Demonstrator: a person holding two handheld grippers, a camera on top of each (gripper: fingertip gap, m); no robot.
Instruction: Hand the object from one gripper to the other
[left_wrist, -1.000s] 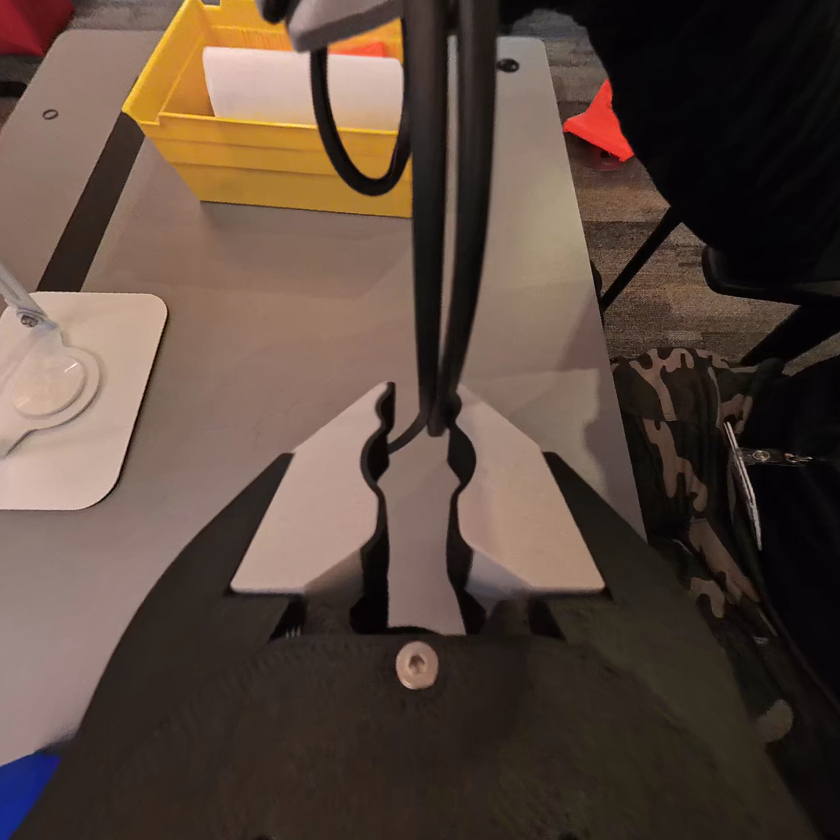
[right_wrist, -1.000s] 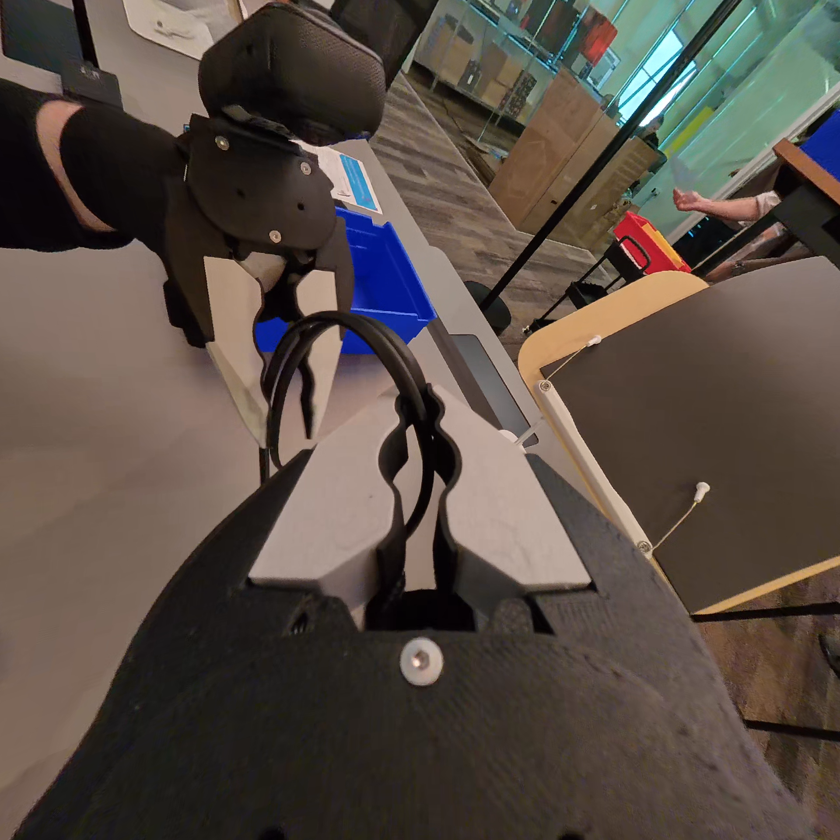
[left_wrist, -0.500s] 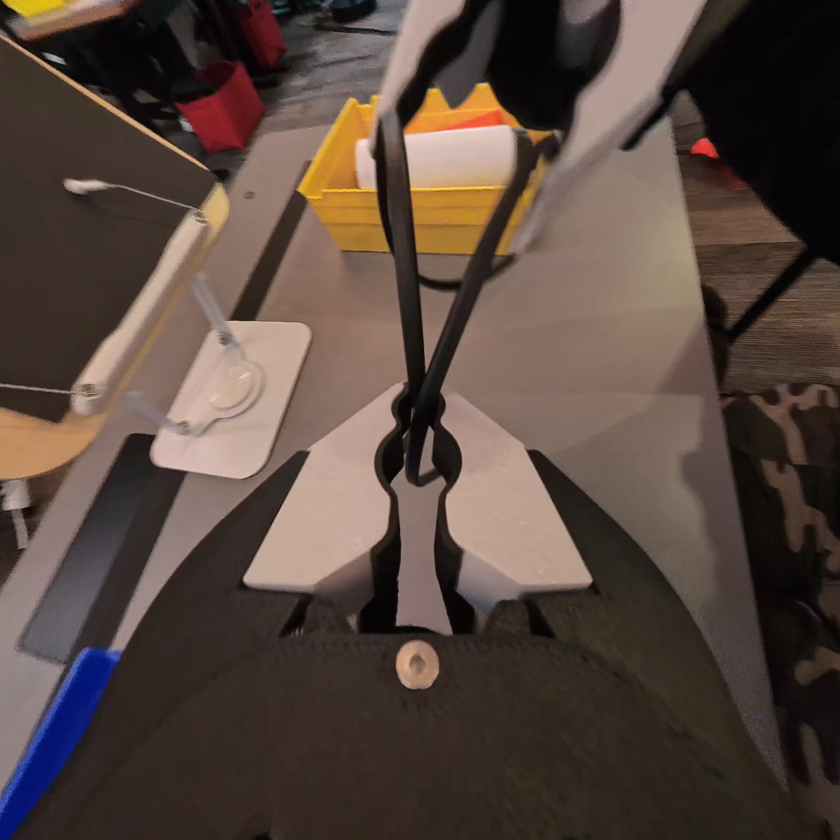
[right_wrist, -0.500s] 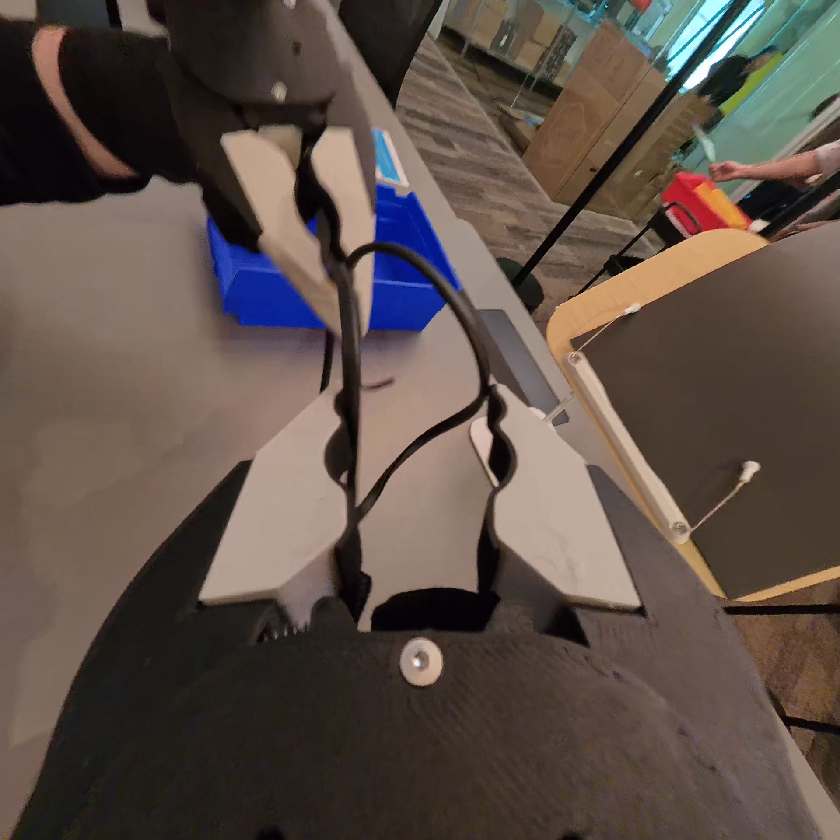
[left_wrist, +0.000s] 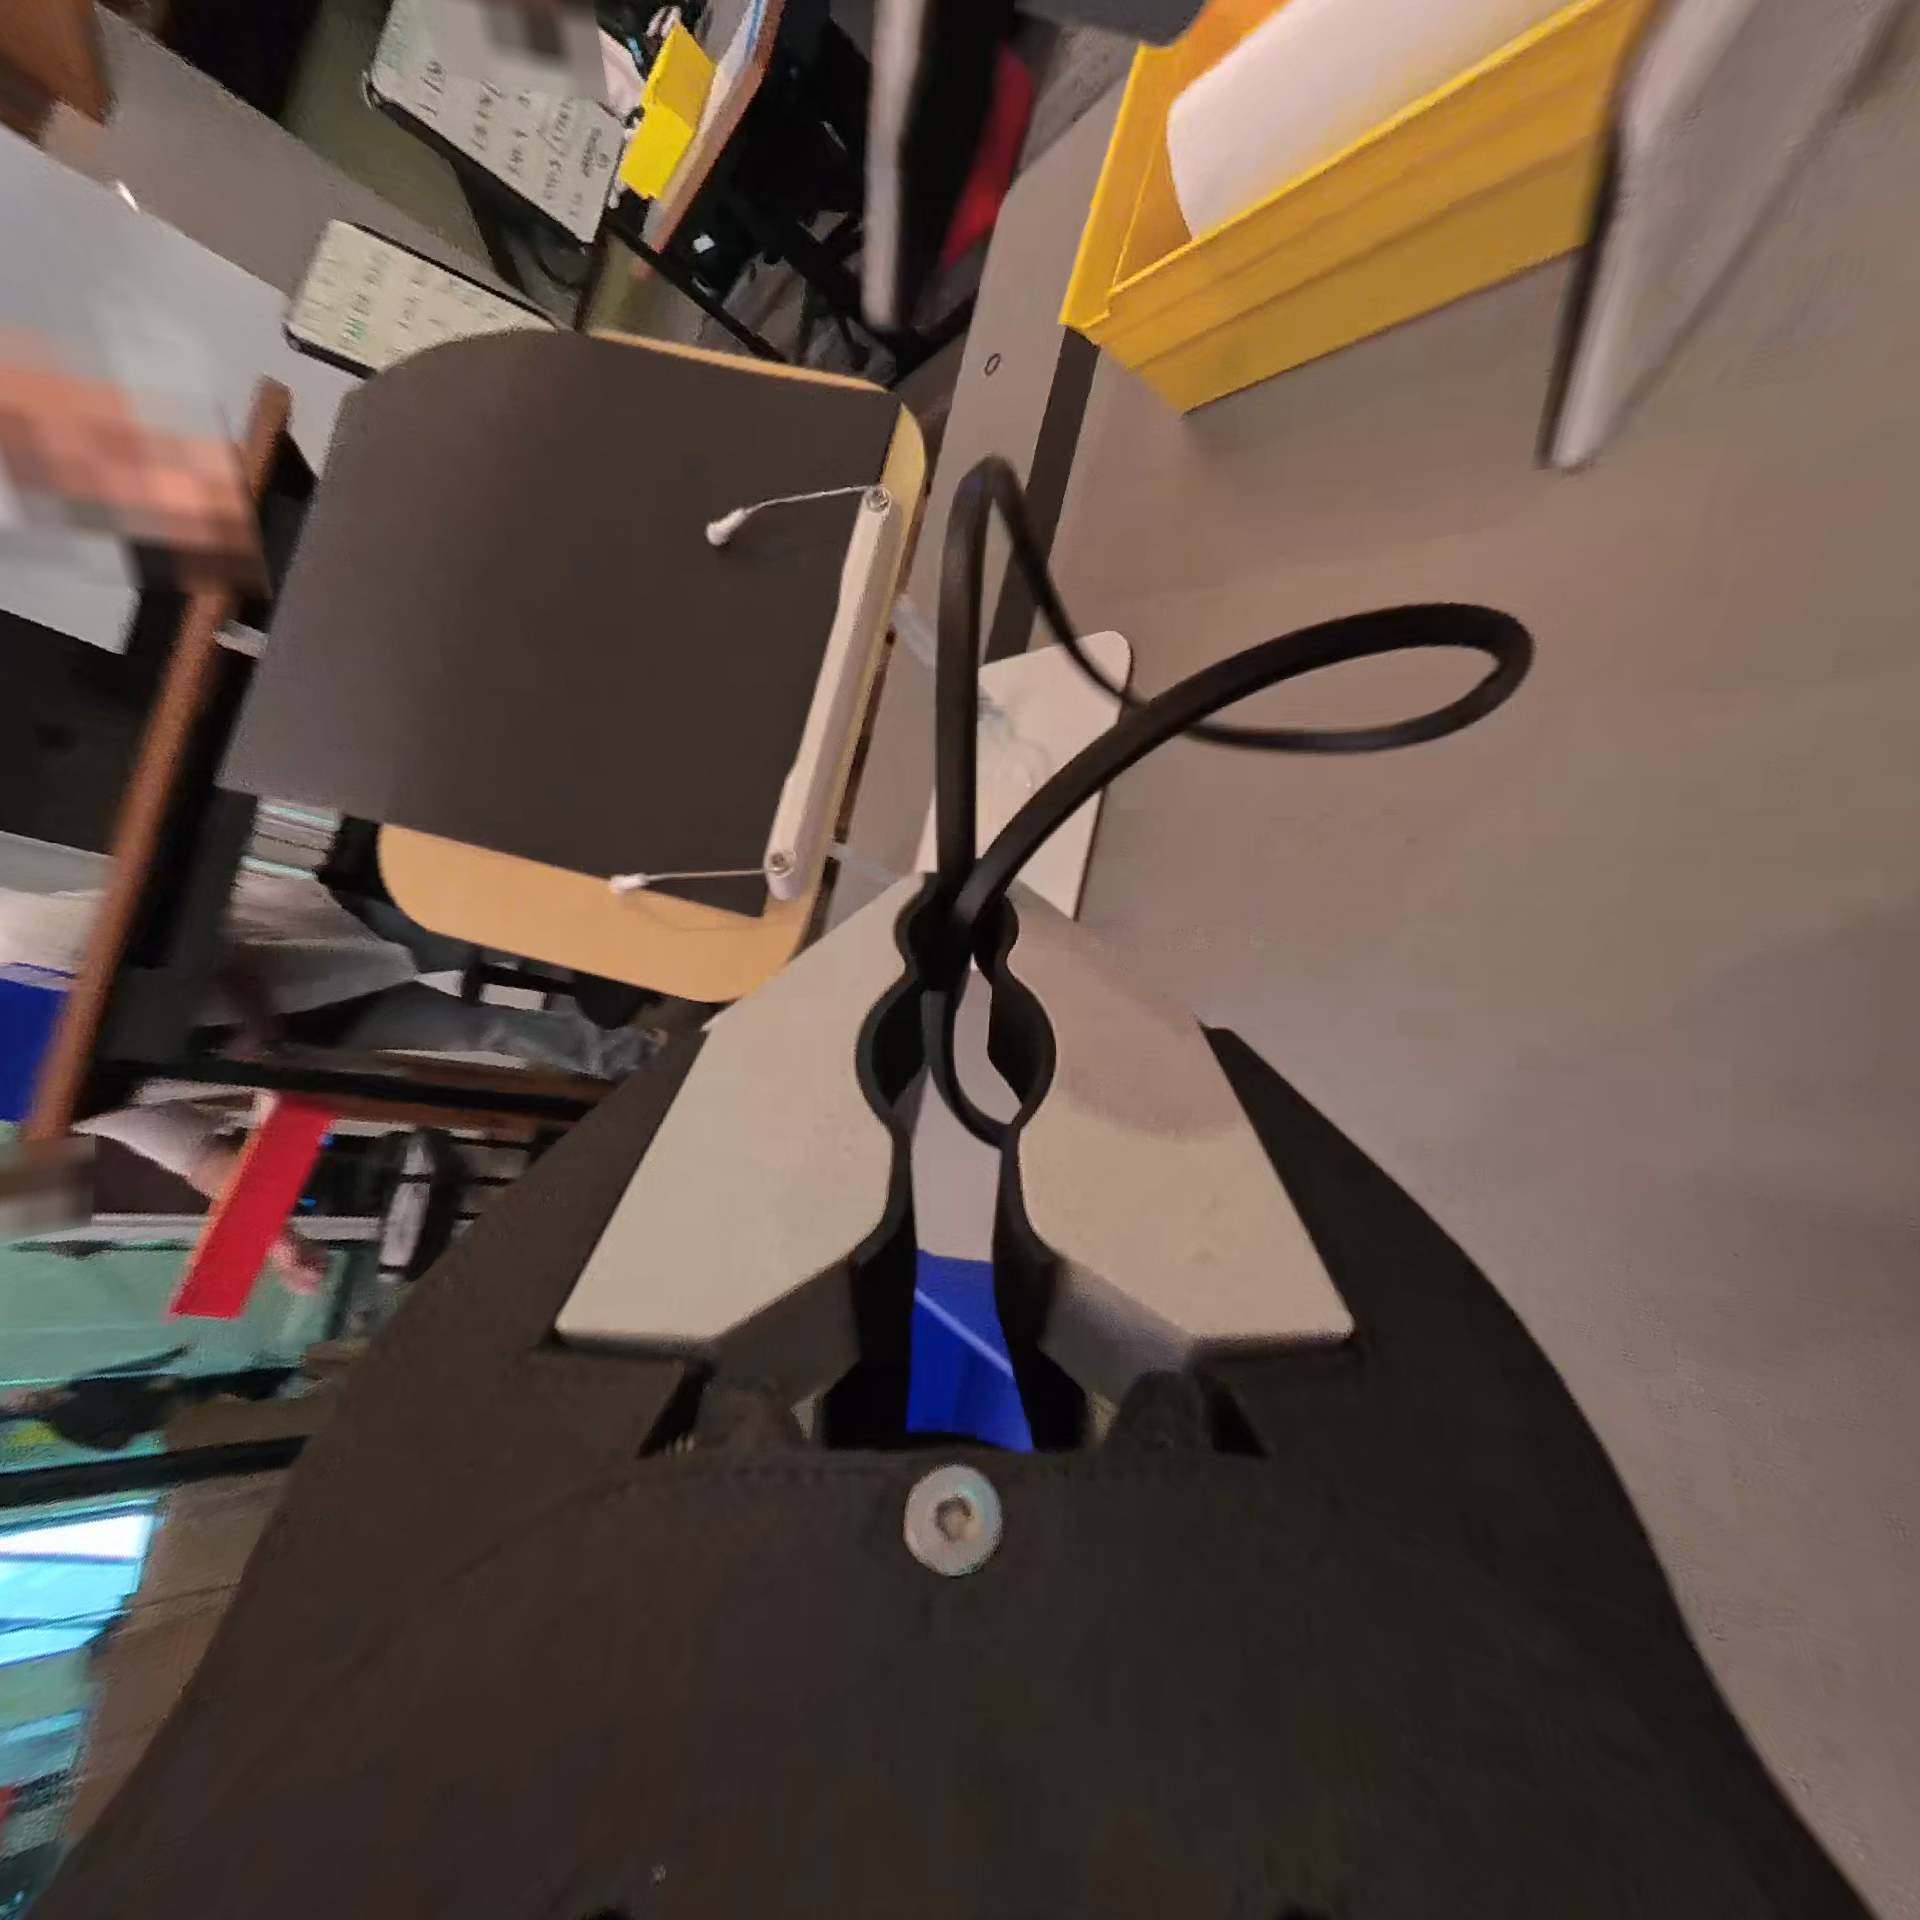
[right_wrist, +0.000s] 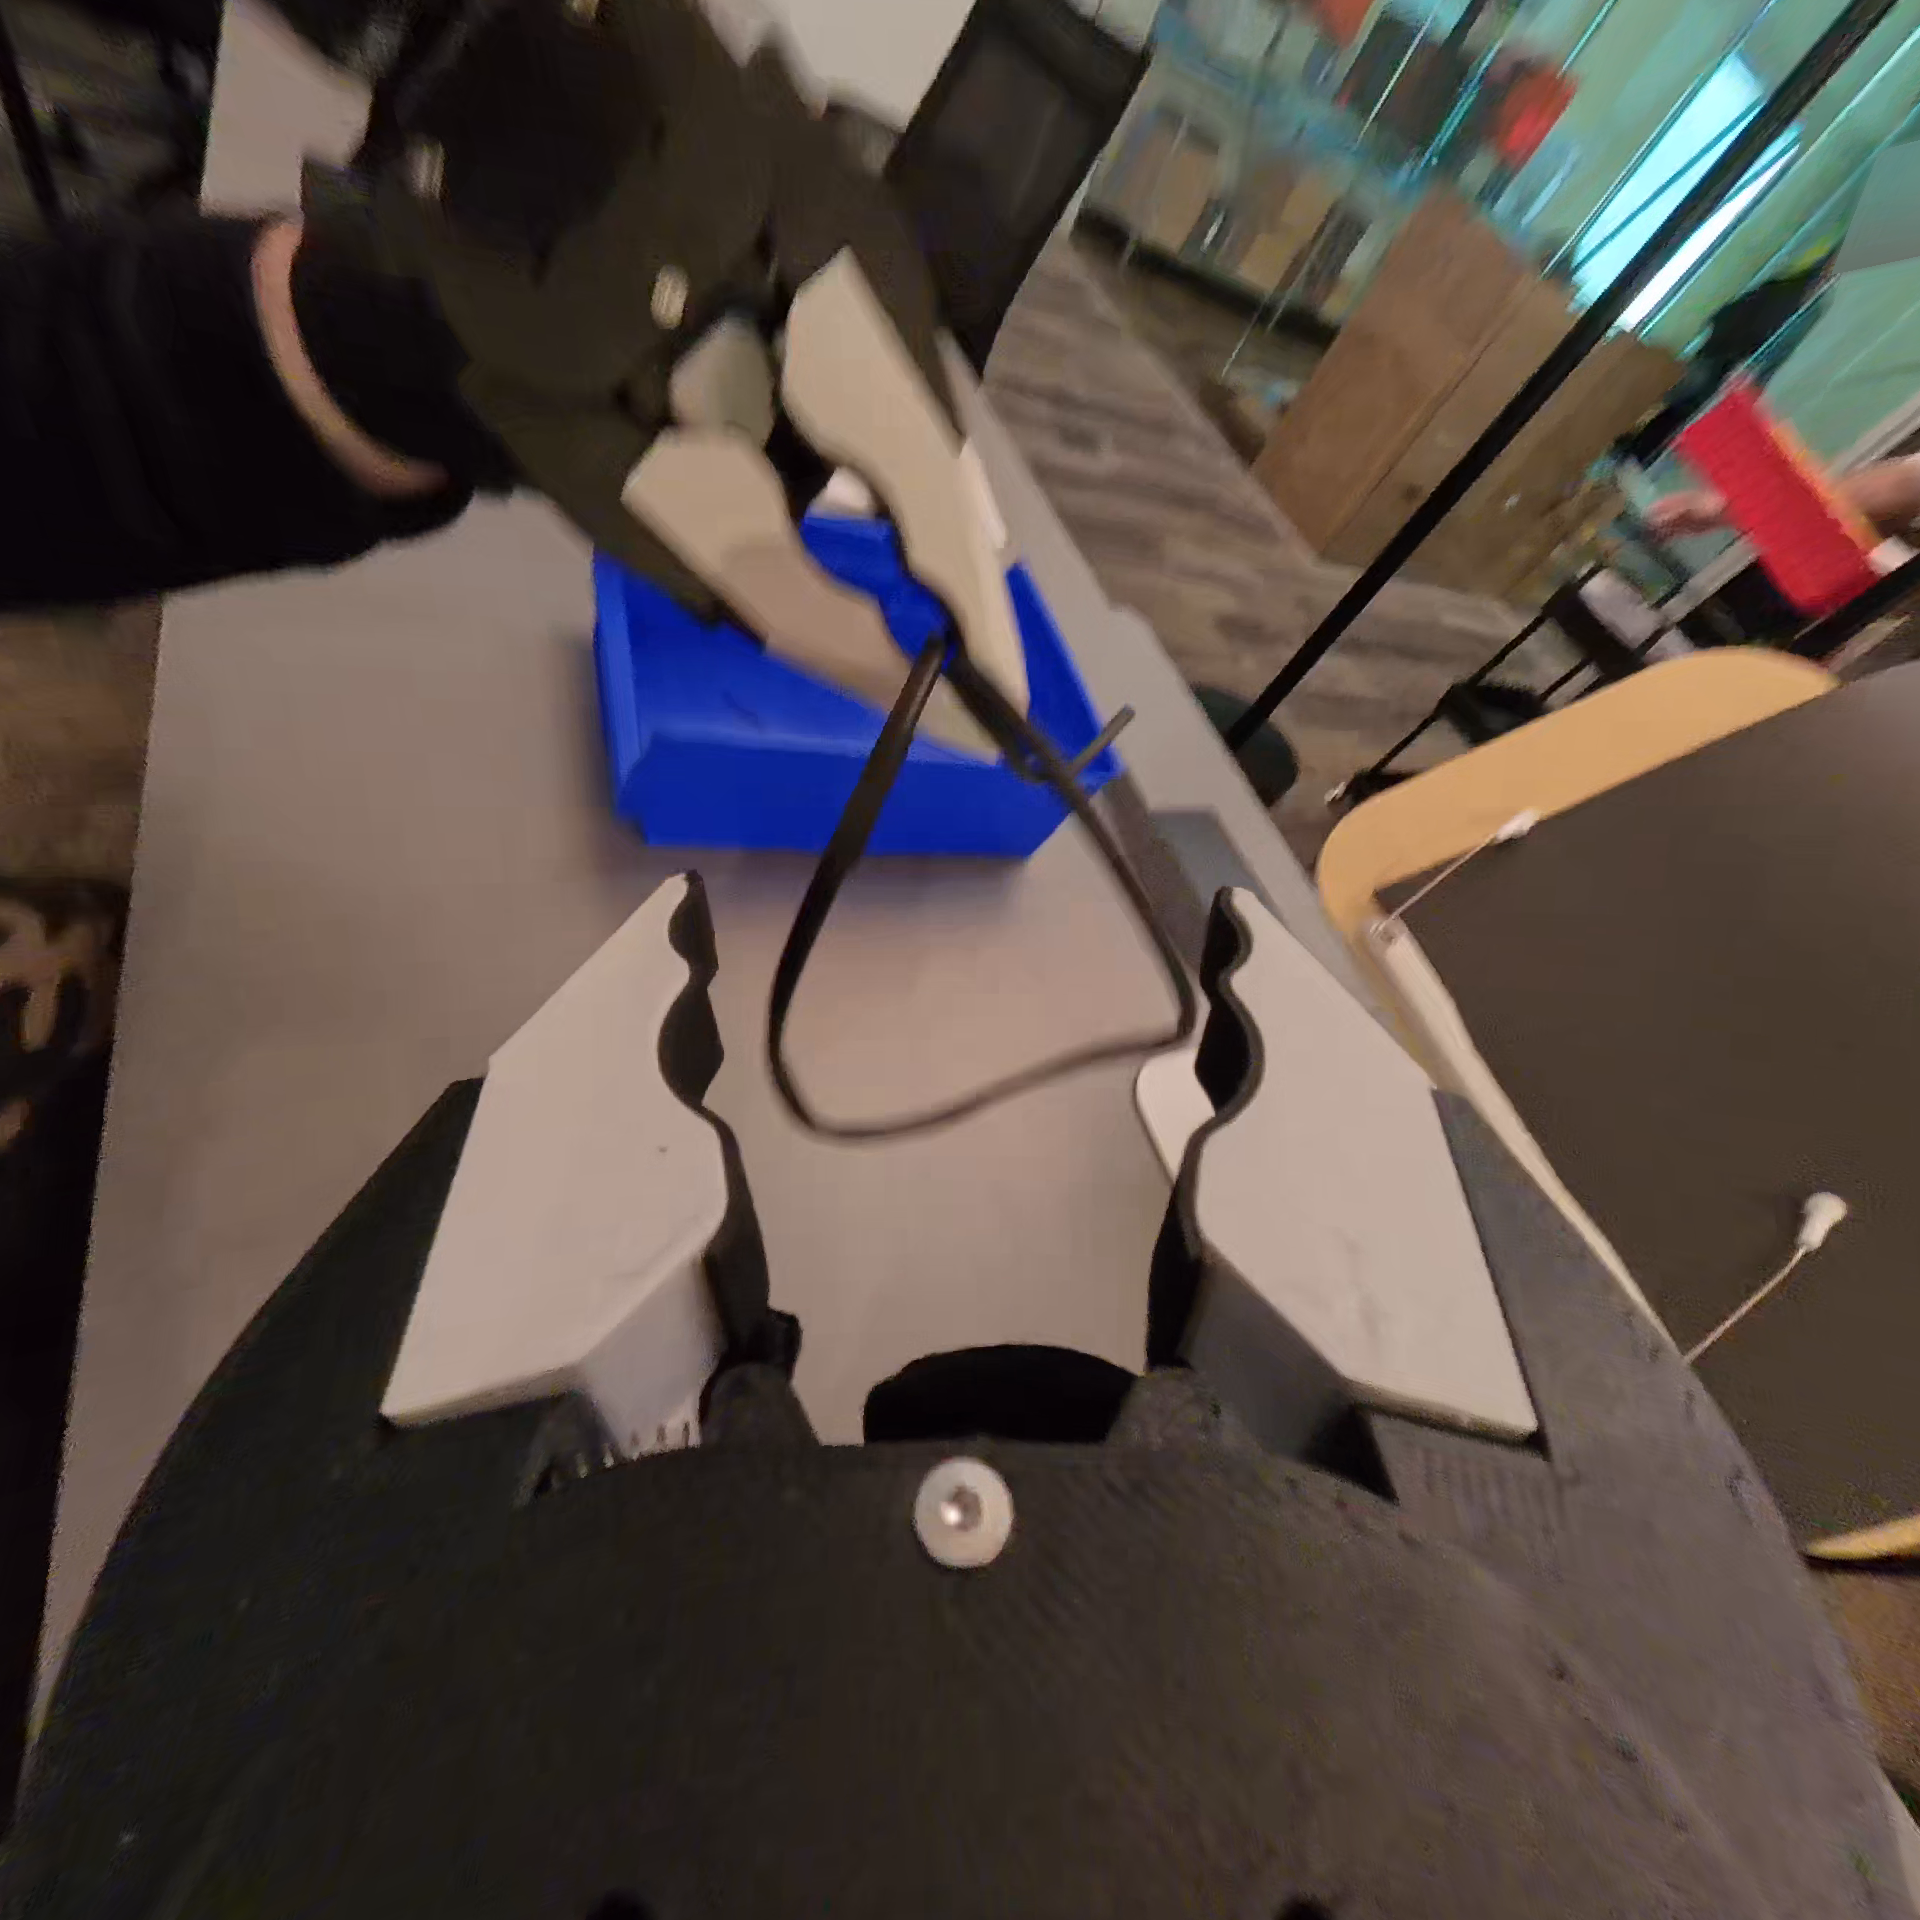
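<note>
A black cable tie, closed into a loop (left_wrist: 1351, 665), is the object. My left gripper (left_wrist: 951, 914) is shut on it: both strands cross between the fingertips and a small loop end sits behind them. In the right wrist view the left gripper (right_wrist: 935, 665) holds the tie (right_wrist: 821, 904) from above, over the blue bin. My right gripper (right_wrist: 956, 894) is wide open. The tie's lower loop hangs between its fingers, close against the right finger (right_wrist: 1299, 1143), and is not clamped.
A grey table (left_wrist: 1558, 935) lies below. A yellow bin (left_wrist: 1351, 239) holding a white roll stands at one end and a blue bin (right_wrist: 790, 769) at the other. A dark board with a wooden rim (left_wrist: 582, 623) and a white base plate (left_wrist: 1039, 727) lie beside the table.
My right gripper was shut on the tie a second ago and has opened wide, letting it go. My left gripper closed on the tie, keeps it, and has tilted.
</note>
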